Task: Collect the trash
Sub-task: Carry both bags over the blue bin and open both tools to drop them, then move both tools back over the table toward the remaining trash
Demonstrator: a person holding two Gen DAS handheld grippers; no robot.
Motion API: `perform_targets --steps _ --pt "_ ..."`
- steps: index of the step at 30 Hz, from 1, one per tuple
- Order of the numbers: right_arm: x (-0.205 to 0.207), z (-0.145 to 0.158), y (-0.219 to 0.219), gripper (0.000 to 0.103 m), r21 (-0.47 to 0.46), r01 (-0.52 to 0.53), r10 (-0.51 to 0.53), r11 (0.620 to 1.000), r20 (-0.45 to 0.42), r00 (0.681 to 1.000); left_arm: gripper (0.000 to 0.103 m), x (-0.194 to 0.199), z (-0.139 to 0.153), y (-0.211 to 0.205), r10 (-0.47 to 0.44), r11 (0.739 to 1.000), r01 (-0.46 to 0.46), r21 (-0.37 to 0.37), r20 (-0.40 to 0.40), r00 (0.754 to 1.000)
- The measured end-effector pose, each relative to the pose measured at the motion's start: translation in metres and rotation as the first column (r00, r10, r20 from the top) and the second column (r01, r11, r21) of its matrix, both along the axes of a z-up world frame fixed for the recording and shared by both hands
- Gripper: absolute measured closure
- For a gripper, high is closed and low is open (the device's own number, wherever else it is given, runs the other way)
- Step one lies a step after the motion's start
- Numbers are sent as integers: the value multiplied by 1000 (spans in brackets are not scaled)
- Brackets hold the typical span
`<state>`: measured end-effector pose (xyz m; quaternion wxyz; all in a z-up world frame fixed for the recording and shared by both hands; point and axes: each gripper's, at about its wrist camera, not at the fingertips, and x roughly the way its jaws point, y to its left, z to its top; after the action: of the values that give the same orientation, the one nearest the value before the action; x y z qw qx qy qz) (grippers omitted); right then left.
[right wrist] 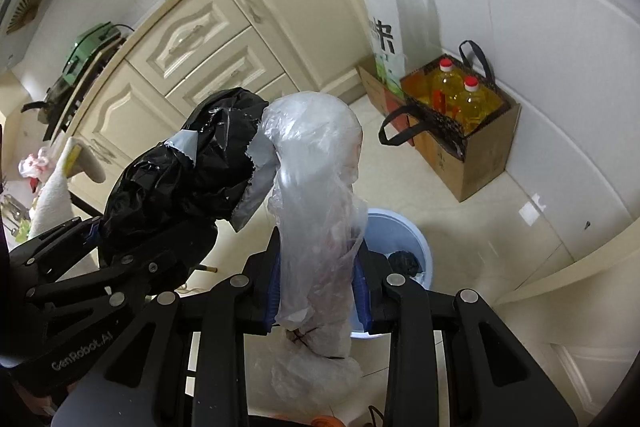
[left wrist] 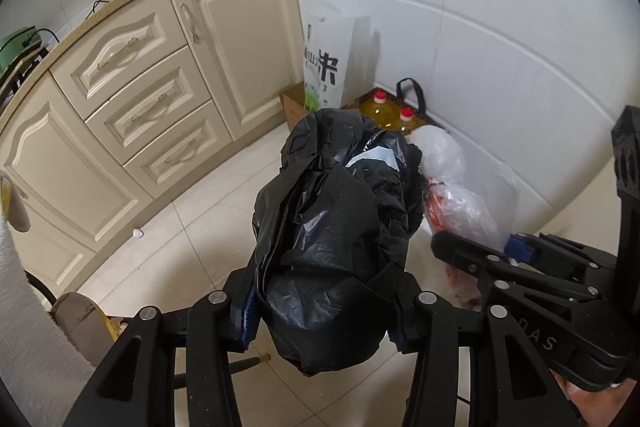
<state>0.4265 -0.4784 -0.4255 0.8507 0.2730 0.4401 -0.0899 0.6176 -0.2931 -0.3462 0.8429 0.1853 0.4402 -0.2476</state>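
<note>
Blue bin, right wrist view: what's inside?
Blue bin holds a dark crumpled lump. The clear bag in the right gripper hides the rest.

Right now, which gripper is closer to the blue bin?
Right. The right gripper, squeezing the clear bag, hangs just over the blue bin; the left gripper, with the black bag, is off beside it.

The black bag (left wrist: pixel 332 227) is crinkled and bulging, clamped low down between the left gripper's fingers (left wrist: pixel 244 315), with a pale scrap showing at its top. The clear bag (right wrist: pixel 320 211) is a tall, wrinkled, translucent bundle pinched between the right gripper's fingers (right wrist: pixel 274 287), just beside the black one. Behind it on the floor stands a blue bin (right wrist: pixel 416 235), dark trash inside.
</note>
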Motion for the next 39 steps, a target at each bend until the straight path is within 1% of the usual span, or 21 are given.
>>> perform_targets --steps 1,2,3,4,5,6,9,12,16,19,21,24,25,26,28,29,34,36,39 --pt "1 -1 0 73 1 2 -2 1000 -1 1000 57 5 -4 -3 4 1000 -4 5 -3 1000" --pt "2 -3 -2 76 3 4 -4 1000 1 1000 57 17 -10 -8 8 1000 -8 7 -5 1000" --pt "4 -4 -3 77 7 3 -3 1000 1 1000 57 22 -14 -11 10 1000 -10 9 -7 1000" --pt "6 -5 -3 80 9 1 -1 1000 3 1000 56 24 -16 -12 8 1000 -8 10 -10 1000" --pt "7 -5 -3 84 5 -1 1 1000 4 1000 55 24 -18 -10 8 1000 -8 11 -11 1000" --pt "10 -6 -2 86 2 -8 8 1000 3 1000 53 27 -21 -13 8 1000 -8 15 -11 1000" --pt "16 -9 -2 86 2 -13 13 1000 1 1000 52 30 -26 -16 20 999 -20 30 -6 1000" --pt "17 -10 0 86 9 -14 14 1000 5 1000 52 31 -28 -17 23 999 -22 27 -16 1000" --pt "18 -11 3 85 8 -12 12 1000 1 1000 51 30 -28 -16 24 999 -24 31 -12 1000" --pt "17 -11 4 85 8 -11 11 1000 -4 1000 48 26 -25 -15 28 999 -28 32 -2 1000" --pt "16 -12 4 84 9 -9 9 1000 -3 1000 48 25 -25 -16 28 999 -28 37 5 1000" --pt "15 -12 3 84 11 -4 4 1000 -5 1000 40 23 -23 -16 28 999 -28 38 18 999" --pt "15 -11 3 84 11 -2 2 1000 -5 1000 33 21 -21 -15 27 999 -28 35 25 999" --pt "14 -11 3 84 9 -1 1 1000 -4 1000 24 19 -19 -15 29 999 -30 33 37 999" --pt "13 -8 3 84 10 3 -3 1000 2 1000 15 14 -15 -14 36 999 -38 26 83 996" --pt "12 -6 3 84 10 6 -6 1000 7 1000 13 13 -14 -13 38 999 -40 24 96 995" --pt "8 3 5 84 8 7 -7 1000 17 1000 12 3 -13 -9 46 998 -49 25 102 994" --pt "6 8 7 84 8 6 -6 1000 20 1000 12 -6 -8 -5 48 998 -51 24 110 993" --pt "4 19 13 84 -1 -2 2 1000 31 1000 12 -17 7 2 59 998 -61 11 120 991"
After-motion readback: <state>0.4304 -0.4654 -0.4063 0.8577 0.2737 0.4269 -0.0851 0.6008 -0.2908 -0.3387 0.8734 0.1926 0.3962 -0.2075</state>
